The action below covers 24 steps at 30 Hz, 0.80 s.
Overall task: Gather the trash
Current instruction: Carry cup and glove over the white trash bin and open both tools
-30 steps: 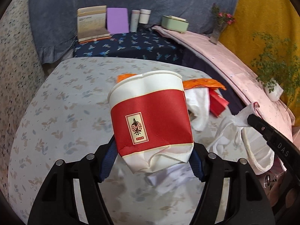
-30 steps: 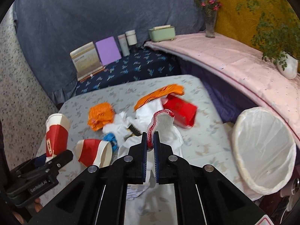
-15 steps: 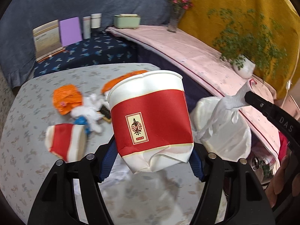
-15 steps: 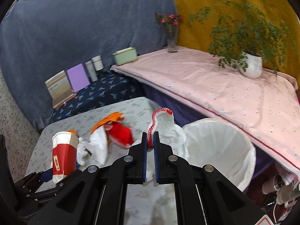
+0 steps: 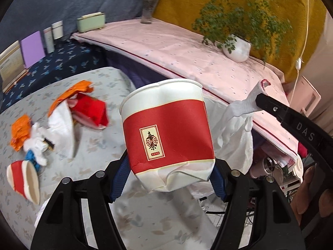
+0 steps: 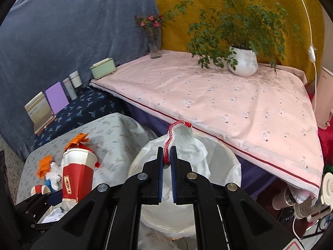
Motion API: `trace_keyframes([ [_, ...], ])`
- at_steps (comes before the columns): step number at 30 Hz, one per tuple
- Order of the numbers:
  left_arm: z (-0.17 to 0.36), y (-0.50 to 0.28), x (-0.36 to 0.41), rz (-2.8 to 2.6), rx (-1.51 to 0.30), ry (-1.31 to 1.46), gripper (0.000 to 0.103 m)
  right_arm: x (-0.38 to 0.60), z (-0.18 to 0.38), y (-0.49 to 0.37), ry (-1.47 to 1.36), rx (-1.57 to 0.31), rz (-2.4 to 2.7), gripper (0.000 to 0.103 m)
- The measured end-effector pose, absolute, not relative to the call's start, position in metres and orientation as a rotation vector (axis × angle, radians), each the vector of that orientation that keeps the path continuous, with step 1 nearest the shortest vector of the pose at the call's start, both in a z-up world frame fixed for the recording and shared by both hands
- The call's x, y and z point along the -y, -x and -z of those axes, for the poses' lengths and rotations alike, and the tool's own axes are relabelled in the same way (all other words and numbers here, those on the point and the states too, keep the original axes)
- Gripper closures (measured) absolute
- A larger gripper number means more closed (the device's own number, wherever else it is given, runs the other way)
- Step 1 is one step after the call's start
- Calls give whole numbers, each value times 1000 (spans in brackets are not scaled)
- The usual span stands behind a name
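Left gripper (image 5: 169,179): fingers set wide, clamped on the crumpled base of a red-and-white paper cup (image 5: 166,131); cup upright, mouth up, held above the counter (image 5: 93,145) near its edge.

Right gripper (image 6: 166,165): fingers nearly closed, pinching the red-trimmed cuff of a white knitted glove (image 6: 185,143); glove hangs over the open mouth of the white-lined waste bin (image 6: 231,166), which stands just beside the counter.

Counter, floral cloth: second red-and-white cup (image 5: 22,179) lying on its side, nearest; behind it white crumpled tissue (image 5: 62,129), blue scrap (image 5: 31,156), orange wrappers (image 5: 19,131), red packet (image 5: 89,112).

Beyond: pink-covered table (image 6: 229,104) with white potted plant (image 6: 242,62) and glass vase of flowers (image 6: 154,41); green box (image 6: 103,68), purple card (image 6: 56,98).
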<state>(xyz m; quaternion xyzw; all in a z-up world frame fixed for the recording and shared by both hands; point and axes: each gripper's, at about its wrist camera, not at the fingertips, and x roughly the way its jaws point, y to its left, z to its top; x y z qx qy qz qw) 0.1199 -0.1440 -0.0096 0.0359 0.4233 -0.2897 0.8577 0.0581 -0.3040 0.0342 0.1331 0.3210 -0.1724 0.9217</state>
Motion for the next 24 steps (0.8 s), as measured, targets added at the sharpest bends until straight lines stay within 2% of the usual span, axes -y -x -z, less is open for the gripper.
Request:
trace_keyframes([
  [8, 21, -127, 177, 674, -904, -107, 39, 322, -22, -59, -283, -678, 395, 94],
  [10, 23, -131, 181, 678, -909, -101, 33, 325, -21, -61, -284, -682, 401, 92],
  [12, 24, -132, 181, 675, -902, -90, 25, 326, -21, -62, -286, -680, 408, 82],
  [15, 23, -133, 180, 661, -888, -85, 20, 326, -24, -61, -282, -667, 417, 66],
  [24, 20, -138, 157, 598, -884, -57, 16, 311, -35, -55, -250, -647, 410, 48],
])
